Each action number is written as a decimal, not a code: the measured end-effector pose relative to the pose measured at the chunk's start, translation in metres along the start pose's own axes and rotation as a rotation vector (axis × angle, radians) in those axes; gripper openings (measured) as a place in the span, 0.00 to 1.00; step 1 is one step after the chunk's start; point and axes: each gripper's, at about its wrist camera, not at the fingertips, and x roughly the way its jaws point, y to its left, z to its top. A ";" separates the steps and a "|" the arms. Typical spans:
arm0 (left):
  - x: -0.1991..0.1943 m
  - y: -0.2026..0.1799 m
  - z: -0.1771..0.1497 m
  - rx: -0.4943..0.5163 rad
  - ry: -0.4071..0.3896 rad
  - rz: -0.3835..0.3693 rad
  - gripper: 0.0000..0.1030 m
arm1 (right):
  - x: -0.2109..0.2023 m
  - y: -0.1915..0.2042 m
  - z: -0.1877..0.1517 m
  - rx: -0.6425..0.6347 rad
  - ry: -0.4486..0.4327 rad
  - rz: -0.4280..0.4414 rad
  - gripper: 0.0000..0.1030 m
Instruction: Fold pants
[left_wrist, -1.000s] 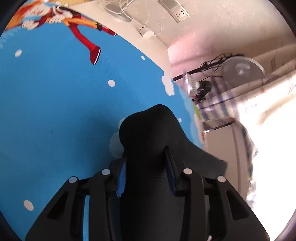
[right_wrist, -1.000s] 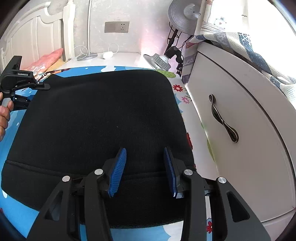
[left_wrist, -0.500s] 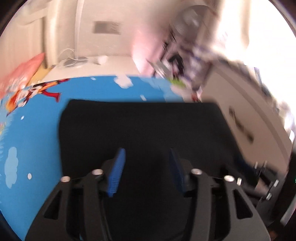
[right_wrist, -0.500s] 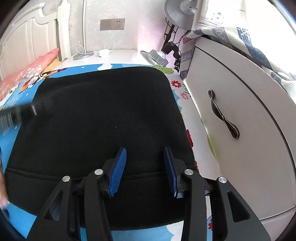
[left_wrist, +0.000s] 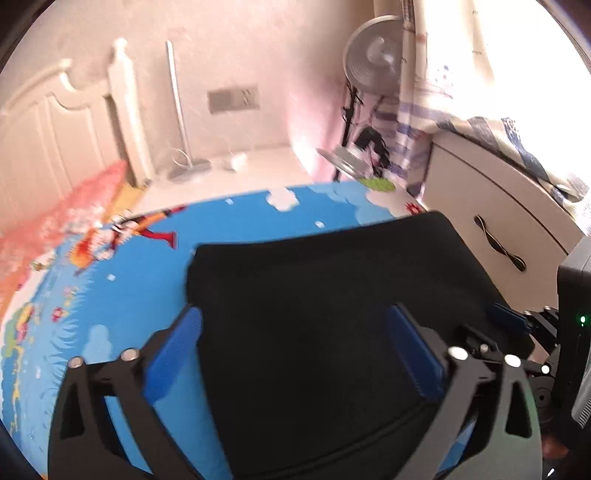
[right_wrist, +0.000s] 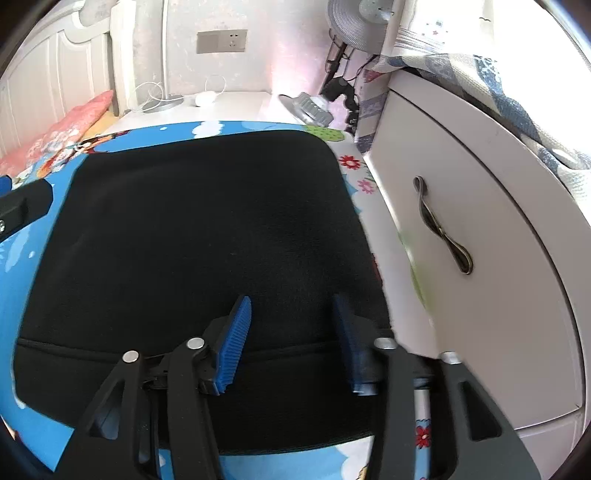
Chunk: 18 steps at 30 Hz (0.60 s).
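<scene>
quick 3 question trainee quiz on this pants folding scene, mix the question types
1. True or false: the left claw is clamped on the black pants.
2. What lies under the pants? A) bare wooden floor B) blue cartoon mat C) grey towel
3. Fill in: the white cabinet beside the mat has a dark metal ____ on its front.

Key
1. False: its jaws are opening and stand wide above the pants, gripping nothing. The right claw is opening too, over the hem.
2. B
3. handle
</scene>
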 end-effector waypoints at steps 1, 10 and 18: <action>-0.004 -0.001 -0.001 0.015 -0.026 0.006 0.98 | -0.001 0.003 0.000 -0.010 0.004 0.016 0.68; -0.020 0.006 -0.007 0.075 -0.148 0.018 0.97 | -0.029 0.010 -0.006 -0.006 -0.043 -0.077 0.92; -0.021 0.009 -0.019 -0.037 -0.118 -0.022 0.85 | -0.056 0.002 -0.002 0.008 -0.219 -0.230 0.93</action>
